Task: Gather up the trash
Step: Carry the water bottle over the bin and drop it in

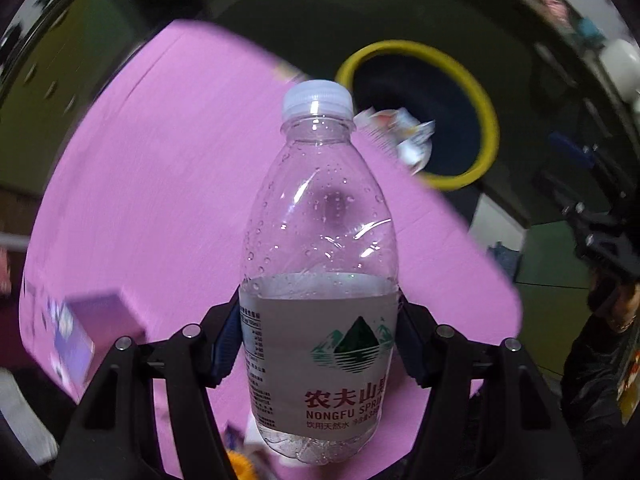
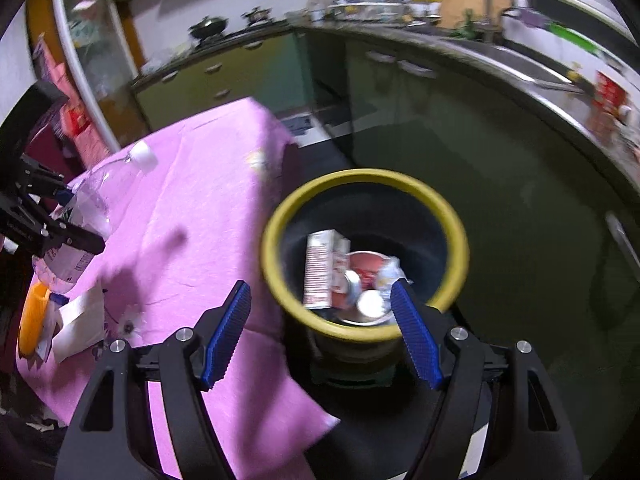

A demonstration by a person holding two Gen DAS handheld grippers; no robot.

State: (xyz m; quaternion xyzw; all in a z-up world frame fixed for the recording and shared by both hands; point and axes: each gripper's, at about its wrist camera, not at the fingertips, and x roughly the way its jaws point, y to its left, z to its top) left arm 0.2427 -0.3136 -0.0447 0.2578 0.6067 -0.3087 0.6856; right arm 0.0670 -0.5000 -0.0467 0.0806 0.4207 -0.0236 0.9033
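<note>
My left gripper (image 1: 318, 340) is shut on a clear plastic water bottle (image 1: 320, 264) with a white cap and a grey Nongfu Spring label, held above the pink tablecloth (image 1: 160, 184). The bottle and left gripper also show in the right wrist view (image 2: 80, 208). A yellow-rimmed dark bin (image 2: 360, 184) stands beside the table; in the left wrist view its rim (image 1: 480, 104) is beyond the bottle. A crumpled wrapper (image 1: 404, 136) is in the air over the bin's near edge. My right gripper (image 2: 322, 328) is open and empty over the bin's near rim.
The bin holds a carton (image 2: 318, 272), a red cup (image 2: 368, 268) and crumpled paper (image 2: 390, 274). On the tablecloth lie a purple box (image 1: 80, 332), a white paper piece (image 2: 78, 328) and an orange object (image 2: 34, 316). Green kitchen cabinets (image 2: 248, 68) and a counter stand behind.
</note>
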